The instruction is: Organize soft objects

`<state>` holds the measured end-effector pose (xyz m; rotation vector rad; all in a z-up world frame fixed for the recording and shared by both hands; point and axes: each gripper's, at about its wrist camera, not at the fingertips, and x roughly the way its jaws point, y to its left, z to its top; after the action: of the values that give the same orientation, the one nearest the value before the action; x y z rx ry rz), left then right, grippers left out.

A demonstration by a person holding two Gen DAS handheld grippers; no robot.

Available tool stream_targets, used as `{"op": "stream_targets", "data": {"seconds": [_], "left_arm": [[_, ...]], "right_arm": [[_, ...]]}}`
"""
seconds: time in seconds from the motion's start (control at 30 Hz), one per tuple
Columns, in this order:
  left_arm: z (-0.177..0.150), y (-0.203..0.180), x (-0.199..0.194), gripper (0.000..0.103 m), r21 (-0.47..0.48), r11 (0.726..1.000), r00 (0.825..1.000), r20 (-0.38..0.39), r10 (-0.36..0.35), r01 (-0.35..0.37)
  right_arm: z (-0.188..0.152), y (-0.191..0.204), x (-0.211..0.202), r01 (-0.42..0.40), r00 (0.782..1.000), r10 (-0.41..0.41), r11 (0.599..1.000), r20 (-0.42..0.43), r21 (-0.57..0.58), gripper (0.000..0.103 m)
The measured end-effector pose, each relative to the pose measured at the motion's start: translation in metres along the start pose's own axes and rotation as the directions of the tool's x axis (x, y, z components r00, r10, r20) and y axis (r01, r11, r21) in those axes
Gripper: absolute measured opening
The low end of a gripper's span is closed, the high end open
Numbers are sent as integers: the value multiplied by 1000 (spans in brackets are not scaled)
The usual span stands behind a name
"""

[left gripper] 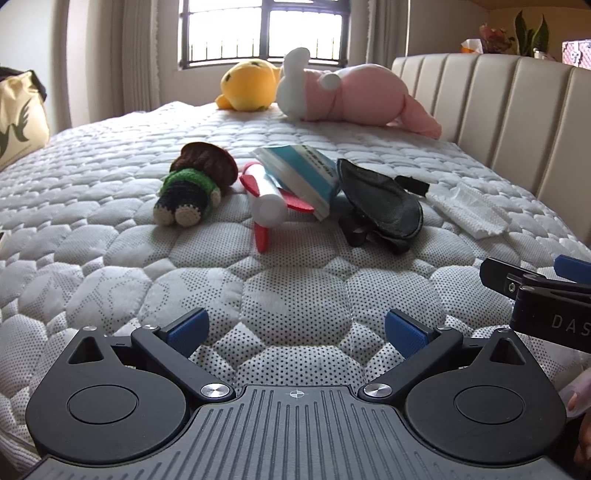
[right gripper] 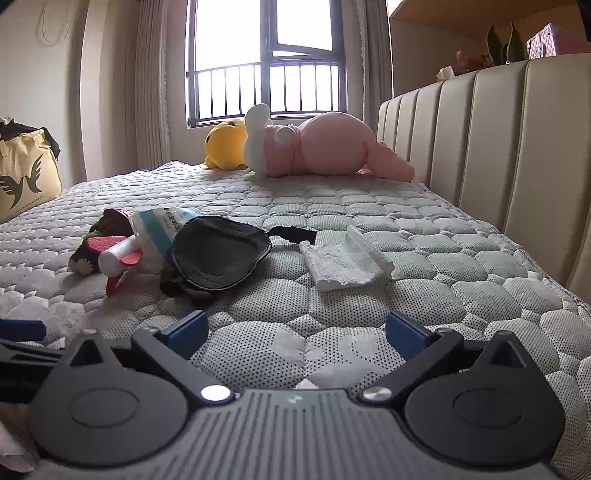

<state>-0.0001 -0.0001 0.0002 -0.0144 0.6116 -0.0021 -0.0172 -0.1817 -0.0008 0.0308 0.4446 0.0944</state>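
Observation:
A crocheted doll [left gripper: 192, 184] [right gripper: 88, 251] in green with brown hair lies on the quilted mattress [left gripper: 110, 258] [right gripper: 369, 314]. Right of it lie a red-and-white foam plane [left gripper: 269, 206] [right gripper: 118, 254], a blue-and-white tissue pack [left gripper: 303, 173] [right gripper: 159, 225], a black eye mask [left gripper: 380, 203] [right gripper: 218, 254] and a white tissue [left gripper: 472, 206] [right gripper: 347, 262]. A yellow plush [left gripper: 247, 85] [right gripper: 225, 144] and a pink-and-white plush [left gripper: 354, 96] [right gripper: 325, 144] rest at the far end. My left gripper [left gripper: 295, 328] and my right gripper [right gripper: 295, 328] are open, empty, short of the pile. In the left wrist view the right gripper's fingers [left gripper: 572, 267] show at the right edge.
A padded beige headboard [left gripper: 517, 122] [right gripper: 498, 147] runs along the right side. A yellow bag [left gripper: 18, 122] [right gripper: 26, 177] stands off the left edge. A barred window [left gripper: 262, 33] [right gripper: 266, 70] is behind the plushes. Bare mattress lies between the grippers and the pile.

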Motion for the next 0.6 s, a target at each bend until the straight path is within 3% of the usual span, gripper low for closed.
{"op": "stream_targets", "data": {"seconds": [0.6], "left_arm": [[1,-2,3,103,-3,1000,1000,-22,-11,10]], "right_arm": [[1,-2,2,4,1000,-4,1000,-14,8,103]]}}
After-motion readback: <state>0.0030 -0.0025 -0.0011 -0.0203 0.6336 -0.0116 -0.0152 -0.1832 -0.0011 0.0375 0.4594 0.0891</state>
